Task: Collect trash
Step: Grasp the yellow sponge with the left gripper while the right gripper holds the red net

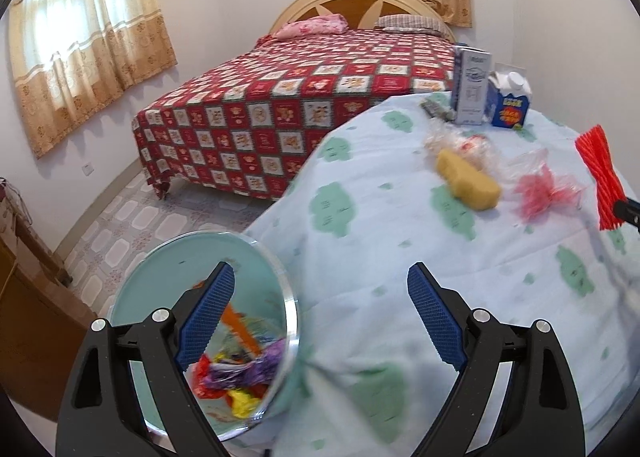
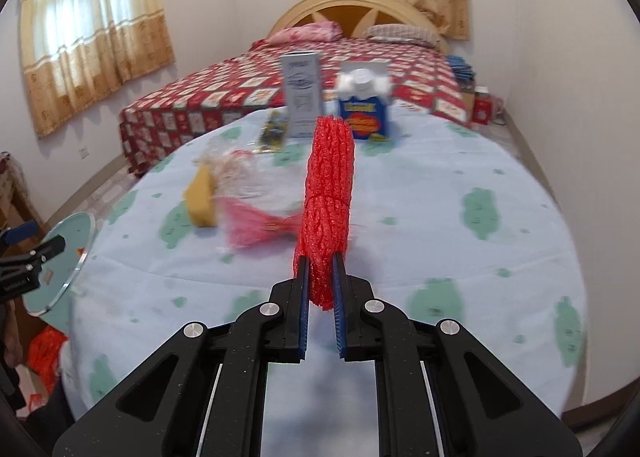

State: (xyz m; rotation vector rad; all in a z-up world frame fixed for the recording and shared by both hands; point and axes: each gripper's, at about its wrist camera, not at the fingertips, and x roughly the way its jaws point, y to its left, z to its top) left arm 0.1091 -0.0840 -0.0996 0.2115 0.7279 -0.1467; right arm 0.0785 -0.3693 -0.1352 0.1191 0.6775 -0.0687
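Clamped between the right gripper (image 2: 320, 281) pads, the red mesh net (image 2: 329, 193) stands lifted over the round table (image 2: 460, 161), its long axis running straight away toward twelve o'clock, far end pointing at the cartons. At about nine o'clock sits the trash bin (image 1: 280, 269), wrappers inside, with the left gripper (image 1: 320, 317) above it, tongs wide apart and empty. Smaller still, a yellow sponge (image 2: 202, 197) and what looks like pink netting (image 2: 256, 227) lie blurred at ten o'clock.

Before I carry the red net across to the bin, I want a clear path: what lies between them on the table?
In the right wrist view, only bare tablecloth lies between the red net and the bin.
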